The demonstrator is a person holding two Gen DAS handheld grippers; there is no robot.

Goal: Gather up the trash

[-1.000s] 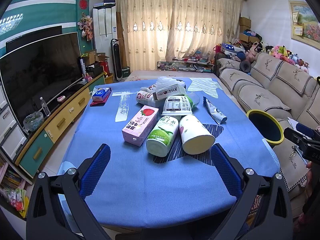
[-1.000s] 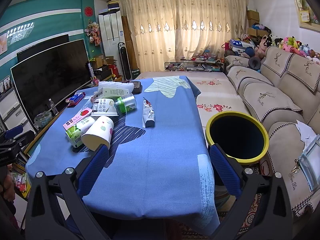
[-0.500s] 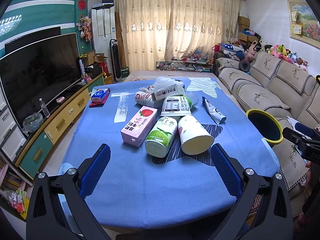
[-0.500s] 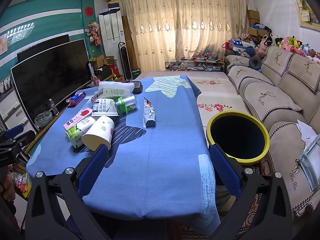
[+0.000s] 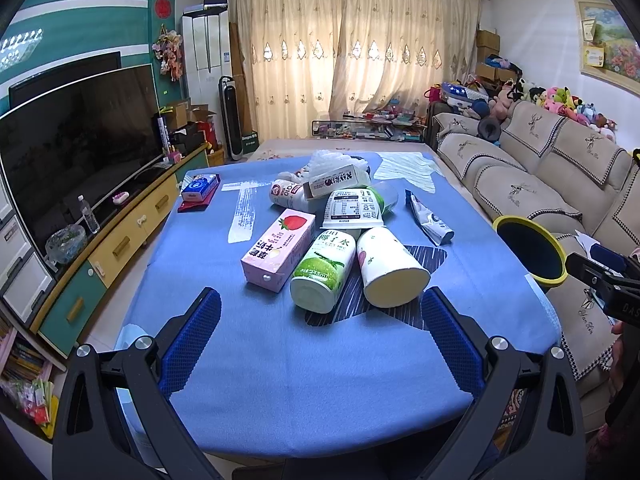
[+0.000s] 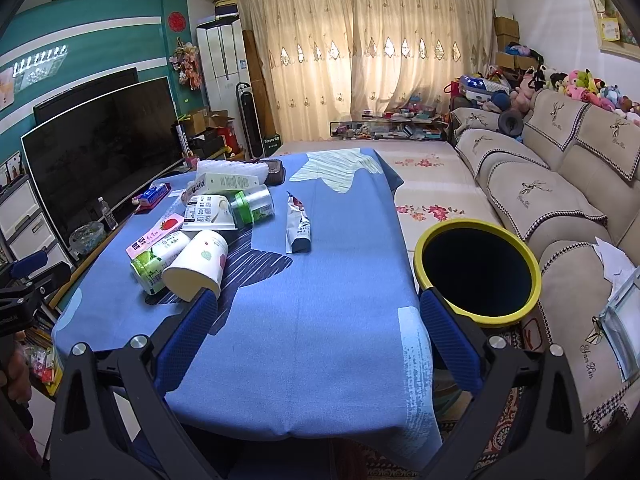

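Blue cloth covers the table, and the trash lies in a loose heap on its far half. Going left to right in the left wrist view: a pink strawberry carton lies flat, touching a green-labelled bottle on its side, which touches a tipped paper cup with its mouth toward the camera. Behind them a white tub stands upside down, its far side hiding most of a clear green container; a small box and a crumpled bag sit farther back, partly overlapped and hard to separate. A flat foil pouch lies apart to the right. Off the table's right edge stands the yellow-rimmed bin, its inside too dark to read.

The left tool hangs over the near table edge, jaws spread wide, gripping nothing. The right tool is likewise spread and empty, near the table's right corner beside the bin; its left finger cuts off the cup's rim in that view.
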